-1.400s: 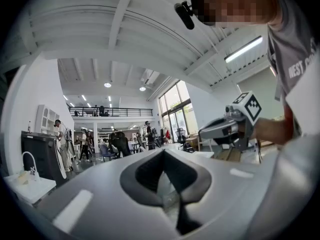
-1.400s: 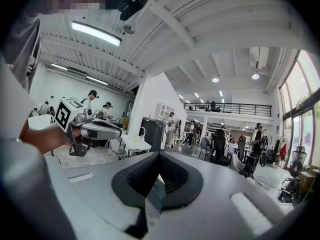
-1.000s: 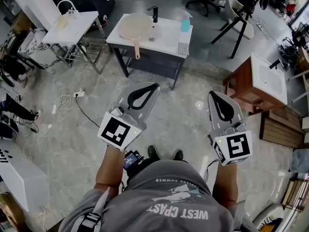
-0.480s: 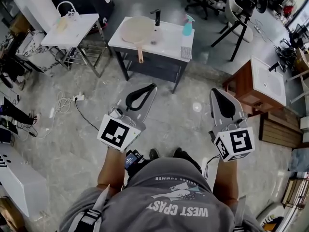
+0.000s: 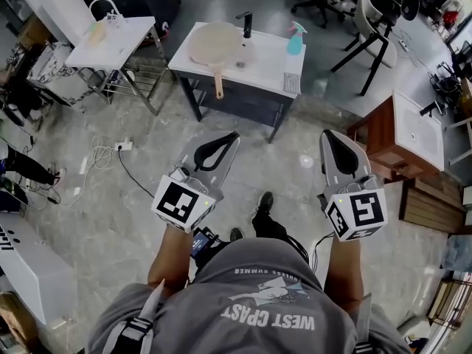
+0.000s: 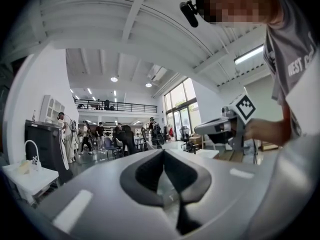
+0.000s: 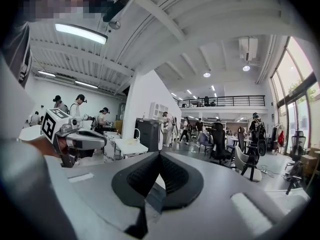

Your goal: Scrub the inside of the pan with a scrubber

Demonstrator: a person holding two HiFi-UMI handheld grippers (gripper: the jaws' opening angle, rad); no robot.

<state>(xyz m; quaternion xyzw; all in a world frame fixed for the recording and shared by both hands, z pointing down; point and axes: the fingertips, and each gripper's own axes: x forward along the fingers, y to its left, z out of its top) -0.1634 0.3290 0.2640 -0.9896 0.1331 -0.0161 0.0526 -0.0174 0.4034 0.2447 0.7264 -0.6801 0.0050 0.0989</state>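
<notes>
Ahead, the pale round pan (image 5: 210,44) lies on a white counter (image 5: 269,59); left tool (image 5: 233,136) and right tool (image 5: 330,135) are clenched empty.

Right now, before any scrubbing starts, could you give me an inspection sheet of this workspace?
Surface: white sink counter, ahead of the person, apart from both grippers.
Job's things: pan on the counter's left part, handle towards the person; grey pad, possibly the scrubber, at its right edge.
Clutter: spray bottle and black tap on the counter.
Grippers: left gripper and right gripper both shut, nothing held, over the floor.
Cables: power strip and black cable on the floor, left.
Surroundings: white table, wooden cabinet, chairs.
</notes>
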